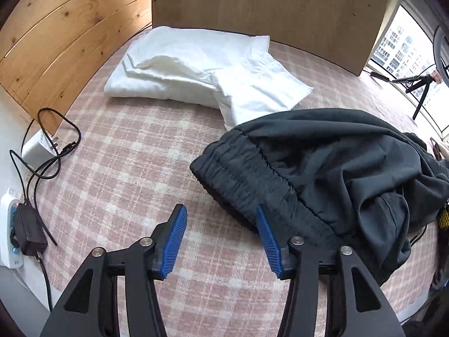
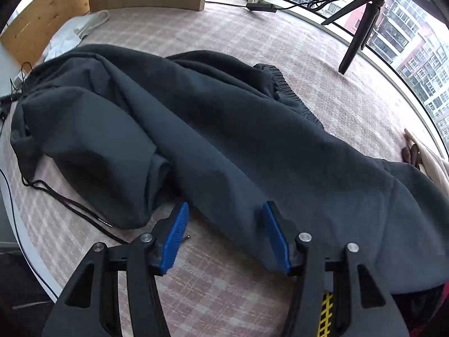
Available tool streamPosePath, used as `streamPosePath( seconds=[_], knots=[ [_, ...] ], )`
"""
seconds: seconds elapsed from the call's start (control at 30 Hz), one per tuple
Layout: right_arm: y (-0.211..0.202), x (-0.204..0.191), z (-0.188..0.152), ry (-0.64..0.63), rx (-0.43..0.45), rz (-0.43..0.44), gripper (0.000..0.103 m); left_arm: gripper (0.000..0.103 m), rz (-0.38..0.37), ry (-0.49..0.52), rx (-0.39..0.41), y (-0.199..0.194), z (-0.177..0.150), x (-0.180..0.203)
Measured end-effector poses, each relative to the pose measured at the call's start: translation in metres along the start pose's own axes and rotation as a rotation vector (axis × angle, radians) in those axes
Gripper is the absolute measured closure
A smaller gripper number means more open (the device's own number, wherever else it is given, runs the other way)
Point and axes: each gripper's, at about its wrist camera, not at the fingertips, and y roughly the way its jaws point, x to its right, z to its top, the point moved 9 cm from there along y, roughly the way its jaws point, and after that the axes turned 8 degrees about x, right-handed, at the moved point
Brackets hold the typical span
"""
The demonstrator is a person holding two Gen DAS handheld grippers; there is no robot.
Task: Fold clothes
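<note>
Dark grey trousers (image 1: 336,163) lie crumpled on the pink plaid bed cover (image 1: 126,168), elastic waistband (image 1: 247,177) towards the left. My left gripper (image 1: 221,210) stands open just above the cover, its right blue pad at the waistband's edge, nothing pressed between the pads. In the right wrist view the same trousers (image 2: 210,129) stretch across the cover (image 2: 322,64), with a ribbed cuff (image 2: 289,92) at the far side. My right gripper (image 2: 226,207) is open over the near edge of a trouser leg, the cloth lying loose between its pads.
A folded white garment (image 1: 196,67) lies at the back by a wooden headboard (image 1: 56,33) and a brown board (image 1: 280,8). Black cables (image 1: 53,151) and a power strip (image 1: 8,227) sit at the left edge. A small tripod (image 2: 362,25) stands by the window. A drawstring (image 2: 70,205) trails on the cover.
</note>
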Motion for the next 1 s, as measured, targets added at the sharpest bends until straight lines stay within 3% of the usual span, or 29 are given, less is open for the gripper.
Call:
streamPosePath(
  seconds=[0.2, 0.3, 0.33, 0.37, 0.4, 0.6, 0.77, 0.87, 1.0],
  knots=[
    [0.022, 0.012, -0.008, -0.015, -0.042, -0.029, 0.043, 0.05, -0.067, 0.001, -0.011, 0.032, 0.016, 0.016],
    [0.028, 0.016, -0.008, -0.039, -0.04, -0.066, 0.045, 0.078, -0.074, 0.017, 0.014, 0.036, 0.023, 0.023],
    [0.027, 0.017, -0.007, -0.019, -0.036, -0.052, 0.063, 0.089, -0.083, 0.021, 0.031, 0.033, 0.026, 0.025],
    [0.025, 0.018, -0.005, 0.012, -0.031, -0.023, 0.099, 0.095, -0.095, 0.02, 0.046, 0.029, 0.029, 0.026],
    [0.02, 0.02, -0.001, 0.049, -0.018, 0.0, 0.101, 0.098, -0.11, 0.01, 0.06, 0.023, 0.032, 0.027],
    [-0.055, 0.052, 0.033, 0.22, 0.225, 0.009, 0.101, 0.098, -0.137, -0.012, 0.197, -0.042, 0.063, 0.027],
    [-0.15, 0.067, 0.061, 0.28, 0.44, -0.007, 0.101, 0.098, -0.123, 0.041, 0.368, -0.132, 0.1, 0.032],
    [-0.213, 0.063, 0.077, 0.294, 0.574, 0.017, 0.101, 0.098, -0.122, 0.057, 0.477, -0.192, 0.117, 0.031],
    [-0.285, 0.045, 0.071, 0.305, 0.711, 0.06, 0.101, 0.098, -0.088, 0.08, 0.59, -0.264, 0.119, 0.021]
  ],
)
